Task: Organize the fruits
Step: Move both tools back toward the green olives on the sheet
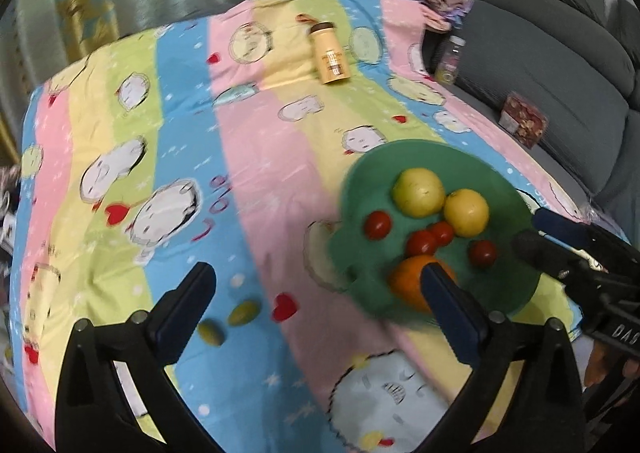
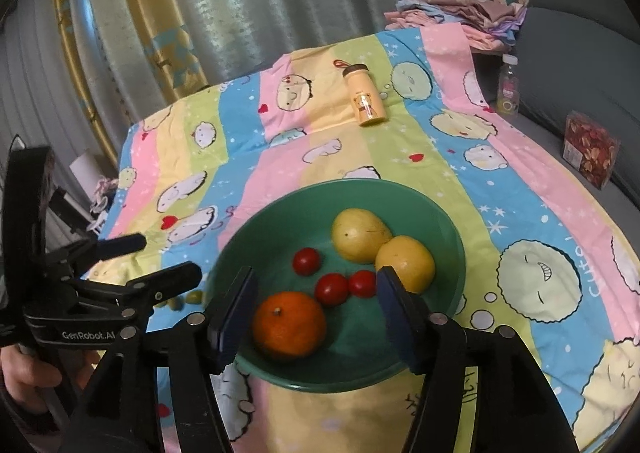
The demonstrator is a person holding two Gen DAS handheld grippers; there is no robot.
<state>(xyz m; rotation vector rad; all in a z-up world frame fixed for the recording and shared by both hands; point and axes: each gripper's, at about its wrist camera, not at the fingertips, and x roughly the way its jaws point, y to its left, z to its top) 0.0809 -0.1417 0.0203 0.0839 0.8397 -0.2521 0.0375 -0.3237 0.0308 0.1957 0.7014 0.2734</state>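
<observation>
A green bowl (image 2: 340, 184) sits on the striped cartoon cloth (image 2: 520, 189). It holds an orange (image 2: 289, 323), two yellow fruits (image 2: 360, 235) and several cherry tomatoes (image 2: 331, 288). My right gripper (image 2: 316, 275) hovers open over the bowl's near side and its pads touch nothing. In the left wrist view the bowl (image 1: 400, 146) is at the right, with the orange (image 1: 404, 285) partly behind my finger. My left gripper (image 1: 318, 285) stands wide open and empty above the cloth beside the bowl. Two small green fruits (image 1: 244, 312) lie on the cloth near it.
A yellow bottle (image 2: 364, 101) lies on its side at the far end of the cloth. On the grey sofa (image 1: 540, 53) at the right are a clear bottle (image 2: 508, 87) and a red patterned box (image 2: 590, 149). Folded cloths (image 2: 460, 9) are stacked behind. Curtains hang along the back.
</observation>
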